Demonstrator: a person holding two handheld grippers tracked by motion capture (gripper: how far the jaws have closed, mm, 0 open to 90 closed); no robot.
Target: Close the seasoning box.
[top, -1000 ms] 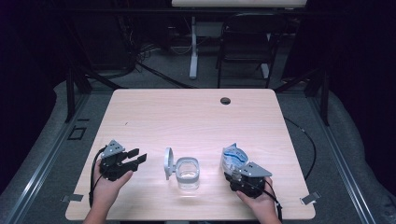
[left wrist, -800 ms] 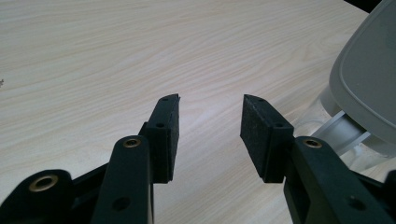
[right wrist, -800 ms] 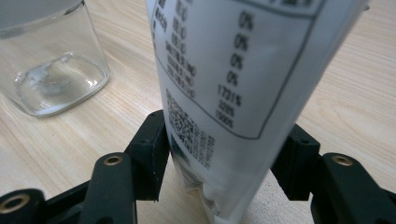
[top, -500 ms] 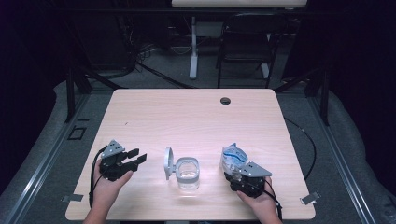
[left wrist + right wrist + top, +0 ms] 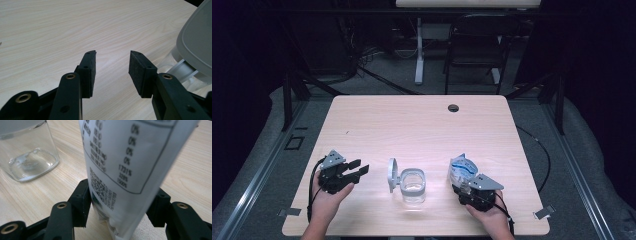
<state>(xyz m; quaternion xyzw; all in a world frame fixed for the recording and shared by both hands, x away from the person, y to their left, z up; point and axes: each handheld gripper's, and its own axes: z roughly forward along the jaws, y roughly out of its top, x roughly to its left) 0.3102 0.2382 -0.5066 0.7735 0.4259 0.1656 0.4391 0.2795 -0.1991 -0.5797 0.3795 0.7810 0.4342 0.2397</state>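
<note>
A: Is anything changing on the counter (image 5: 422, 125) compared with a second ago?

B: Nothing is shifting. Both hands are sitting where they were, and the packet (image 5: 460, 169) and the jar (image 5: 413, 185) are lying exactly as before. It looks like a pause with the grasp already made and the pouring step not yet begun.

A: What is the right gripper (image 5: 117, 207) doing?

B: Its jaws are pinching the packet (image 5: 130, 162), a white pouch printed with a table and a code block. The pouch is standing upright at the near right of the counter, just beside the jar.

A: And the left gripper (image 5: 354, 171)?

B: Its jaws are standing spread with nothing between them, hovering over bare wood. In the left gripper view the jar's grey lid (image 5: 197, 37) is showing at the right edge, near but not touching the pads.

A: Where is the jar sitting?

B: Between the two hands, near the front edge, glass and seemingly empty, with its hinged lid (image 5: 392, 174) tipped open toward the left hand. That is leaving the mouth free for the packet, judging by the layout.

A: And the surroundings?

B: The counter is pale wood grain with a small dark cable hole (image 5: 453, 107) at the far side. Beyond it the room is dim: a black chair (image 5: 474, 50), a white desk leg (image 5: 418, 50), and cables on grey flooring.
</note>
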